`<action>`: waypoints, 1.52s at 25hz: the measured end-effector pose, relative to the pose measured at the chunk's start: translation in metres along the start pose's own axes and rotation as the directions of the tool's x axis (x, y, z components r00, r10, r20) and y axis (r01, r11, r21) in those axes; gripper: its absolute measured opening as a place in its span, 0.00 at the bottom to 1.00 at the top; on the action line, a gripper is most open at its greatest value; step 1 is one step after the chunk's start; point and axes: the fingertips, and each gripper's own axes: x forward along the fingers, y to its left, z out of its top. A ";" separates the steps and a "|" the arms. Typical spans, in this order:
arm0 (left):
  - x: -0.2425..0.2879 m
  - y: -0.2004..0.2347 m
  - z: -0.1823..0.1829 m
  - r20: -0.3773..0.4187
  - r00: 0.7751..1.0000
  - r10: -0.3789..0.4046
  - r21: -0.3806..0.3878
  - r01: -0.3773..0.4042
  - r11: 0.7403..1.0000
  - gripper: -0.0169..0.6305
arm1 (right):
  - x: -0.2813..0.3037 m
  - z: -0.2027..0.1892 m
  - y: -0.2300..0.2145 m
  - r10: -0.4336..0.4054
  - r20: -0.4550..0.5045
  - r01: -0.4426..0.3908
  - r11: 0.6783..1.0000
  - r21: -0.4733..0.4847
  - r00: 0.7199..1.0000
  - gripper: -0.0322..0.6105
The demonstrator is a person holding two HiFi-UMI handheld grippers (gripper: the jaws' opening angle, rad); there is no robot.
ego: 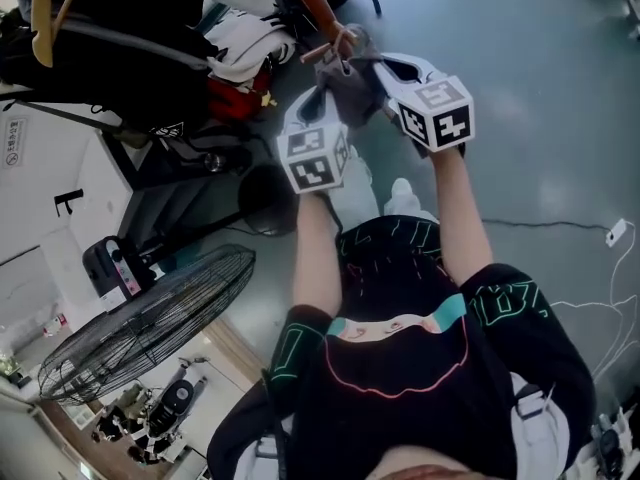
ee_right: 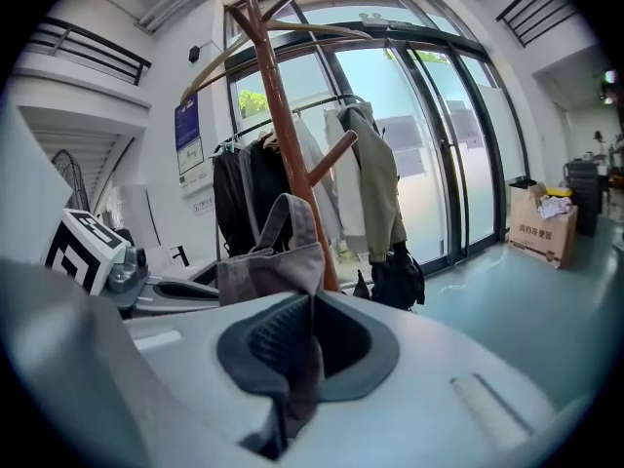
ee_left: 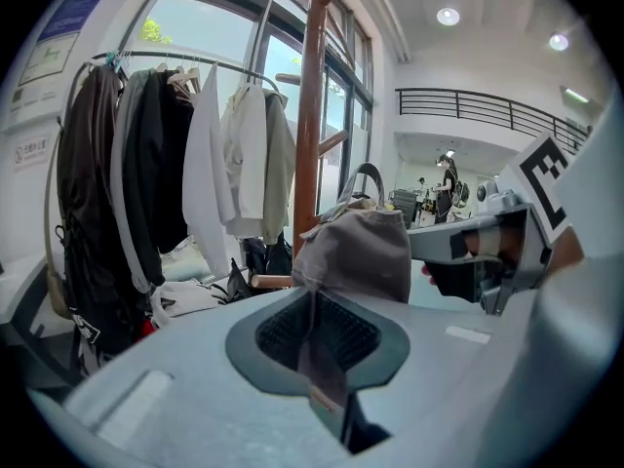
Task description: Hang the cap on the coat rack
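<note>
Cap (ego: 352, 96) up in the air in head view, stretched between my left hand-held gripper (ego: 322, 98) and right hand-held gripper (ego: 378, 68), just beside the coat rack (ego: 312, 3). Left gripper view: jaws nearly closed, pinching cap fabric, rack right behind it. Right gripper view: jaws clamped on the cap's other edge.

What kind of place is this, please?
Probably a large indoor workspace or lab hall: tall glass doors, a black-railed upper gallery and a big black wire floor fan.
</note>
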 end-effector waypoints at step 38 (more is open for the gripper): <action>0.061 0.041 -0.048 -0.124 0.992 -0.025 -0.104 0.012 0.994 0.25 | 0.074 -0.020 -0.027 -0.085 -0.055 0.090 0.992 0.091 0.995 0.14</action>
